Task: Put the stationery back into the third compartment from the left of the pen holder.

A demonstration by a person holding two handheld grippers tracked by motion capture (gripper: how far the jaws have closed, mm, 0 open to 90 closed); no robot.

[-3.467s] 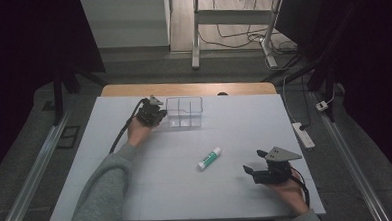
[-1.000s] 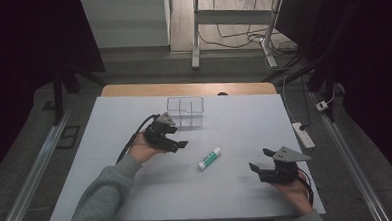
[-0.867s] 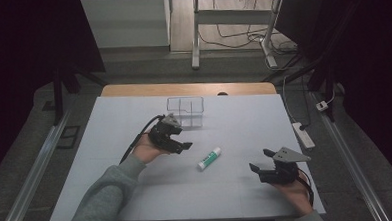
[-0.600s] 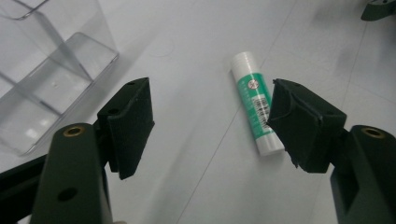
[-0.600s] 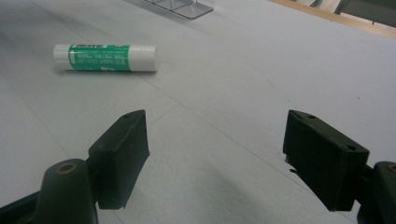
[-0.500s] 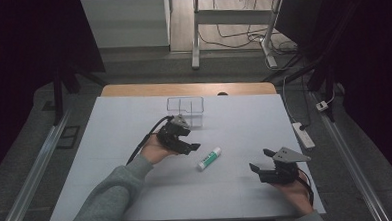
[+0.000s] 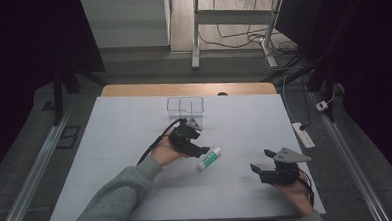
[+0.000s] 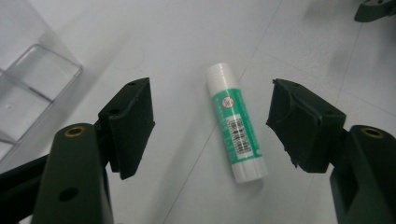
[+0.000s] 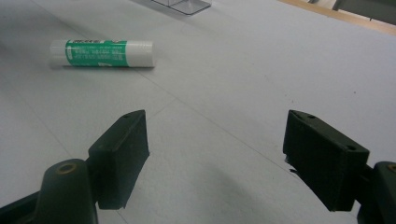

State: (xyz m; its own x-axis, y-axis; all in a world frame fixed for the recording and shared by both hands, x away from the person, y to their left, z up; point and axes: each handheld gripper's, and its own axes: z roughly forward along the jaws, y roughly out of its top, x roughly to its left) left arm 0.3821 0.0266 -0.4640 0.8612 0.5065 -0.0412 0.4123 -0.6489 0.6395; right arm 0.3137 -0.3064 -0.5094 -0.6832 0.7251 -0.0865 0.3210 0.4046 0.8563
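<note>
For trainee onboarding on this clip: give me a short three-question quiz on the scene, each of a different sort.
1. True or false: the left hand-held gripper already clamps the glue stick.
2. Which lies farther from the person: A the clear box, B the glue stick?
3. Fill in: the right hand-held gripper stands ____, with nothing between its jaws.

Key: 1 false, its jaws are open on either side; 2 A; 3 open.

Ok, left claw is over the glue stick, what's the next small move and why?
Probably lower the left claw straight down, then close. Its jaws stand open either side of the glue stick, which lies flat on the table between them, untouched.
</note>
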